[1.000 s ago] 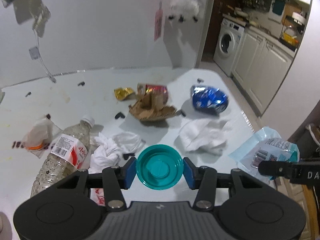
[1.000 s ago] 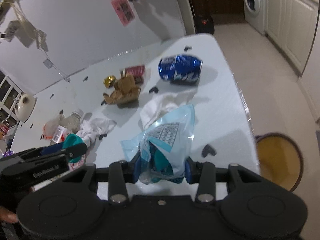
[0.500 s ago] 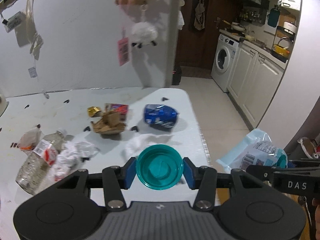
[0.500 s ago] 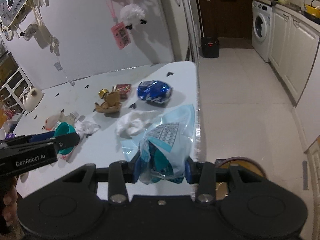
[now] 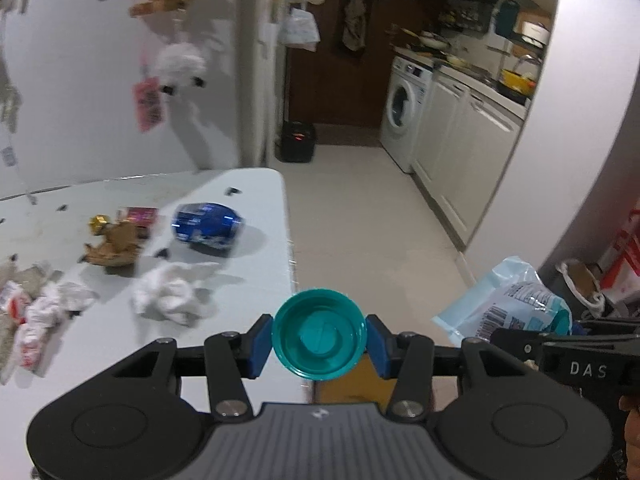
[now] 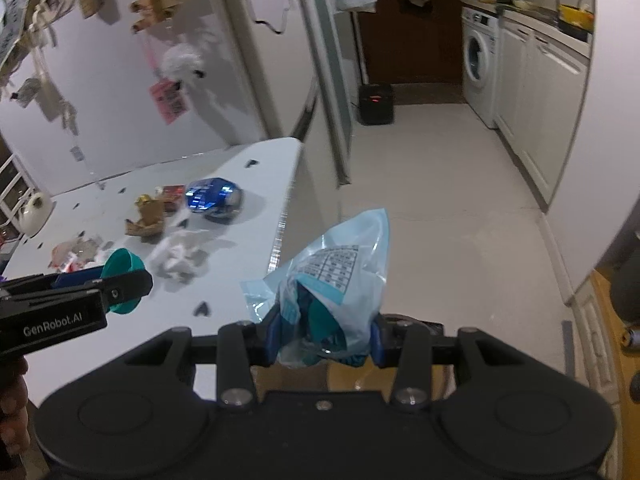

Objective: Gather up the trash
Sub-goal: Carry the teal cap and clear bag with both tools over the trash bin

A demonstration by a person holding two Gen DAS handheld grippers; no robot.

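We are carrying a teal lid (image 5: 319,334) pinched in the left gripper (image 5: 319,336) and a plastic wrapper (image 6: 332,280) pinched in the right gripper (image 6: 323,338), past the table's (image 5: 256,280) right edge; next, releasing both over the bin.

- My left tongs (image 5: 319,336): black body, blue pads, silver screws, ribbed grey panel, white "GenRobot.AI" lettering.
- My right tongs (image 6: 323,338): matching black and blue, marked "DAS".

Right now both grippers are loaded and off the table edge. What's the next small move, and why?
Probably carry both on over the brown bin glimpsed just below the fingers, then release. The left gripper is shut on the teal lid, the right gripper on the blue plastic bag; neither can take more from the table.
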